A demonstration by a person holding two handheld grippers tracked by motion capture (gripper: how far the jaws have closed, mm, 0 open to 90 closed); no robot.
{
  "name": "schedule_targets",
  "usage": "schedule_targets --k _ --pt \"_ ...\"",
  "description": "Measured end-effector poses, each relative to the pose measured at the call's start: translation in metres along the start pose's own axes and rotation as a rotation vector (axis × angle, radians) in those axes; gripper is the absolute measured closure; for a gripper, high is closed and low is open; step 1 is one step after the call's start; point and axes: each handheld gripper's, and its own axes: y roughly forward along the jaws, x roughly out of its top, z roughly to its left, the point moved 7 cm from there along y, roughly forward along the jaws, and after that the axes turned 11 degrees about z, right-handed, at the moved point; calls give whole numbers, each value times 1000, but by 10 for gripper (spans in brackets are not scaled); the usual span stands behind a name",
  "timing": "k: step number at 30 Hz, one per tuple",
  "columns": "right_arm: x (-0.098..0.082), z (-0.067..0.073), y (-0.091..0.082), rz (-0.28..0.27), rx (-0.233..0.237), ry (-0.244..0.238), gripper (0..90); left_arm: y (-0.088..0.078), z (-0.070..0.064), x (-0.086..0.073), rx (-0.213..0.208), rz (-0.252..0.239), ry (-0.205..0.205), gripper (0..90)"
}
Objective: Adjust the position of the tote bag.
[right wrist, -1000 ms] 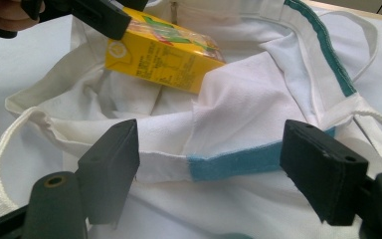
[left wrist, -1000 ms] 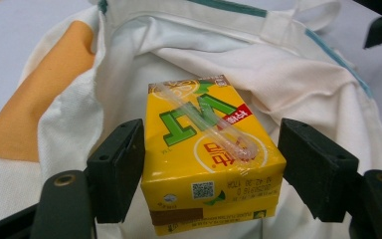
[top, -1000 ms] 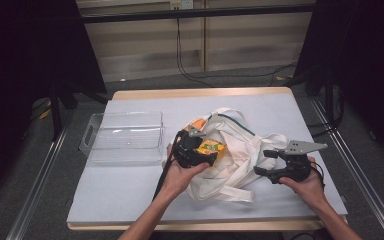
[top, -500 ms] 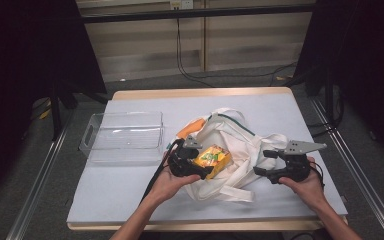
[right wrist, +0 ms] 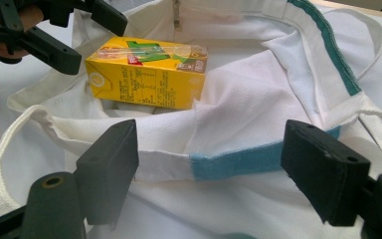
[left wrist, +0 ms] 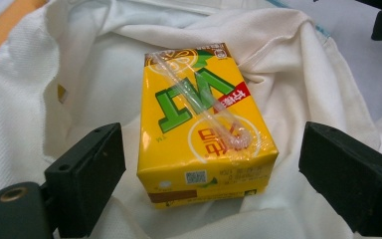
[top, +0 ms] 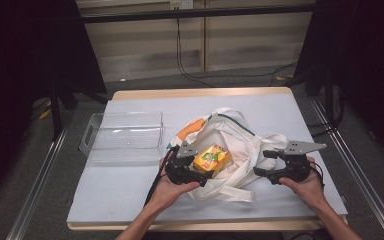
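A yellow drink carton (top: 211,159) with a straw taped to it lies on a white cloth bag (top: 240,145) in the middle of the table. My left gripper (top: 198,167) is just to the left of it. In the left gripper view, the carton (left wrist: 204,134) lies between the jaws of the left gripper (left wrist: 211,167) with a gap on each side; the jaws have just been opening. My right gripper (top: 261,163) is at the bag's right side. The right gripper (right wrist: 211,159) stands open, with the bag's teal-banded hem (right wrist: 234,162) between its jaws and the carton (right wrist: 146,79) beyond.
A clear plastic tray (top: 122,135) stands left of the bag on the pale table cover (top: 280,110). An orange patch (top: 192,127) shows at the bag's upper left edge. Bag straps (top: 230,192) trail toward the front edge. Dark floor and rails flank the table.
The left gripper has come down and drawn back toward the person, and its jaws have widened off the carton, which now rests on the bag. The right gripper has stayed put.
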Motion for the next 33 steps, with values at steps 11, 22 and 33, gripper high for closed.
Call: schedule_targets --k 11,22,33 --pt "0 2 0 -5 6 -7 225 20 -4 -19 68 -39 49 158" --pt "-1 7 1 2 16 -26 228 21 -3 -20 74 -155 -16 195" --pt "2 7 3 -4 24 -26 228 22 0 -20 89 -135 -35 260"
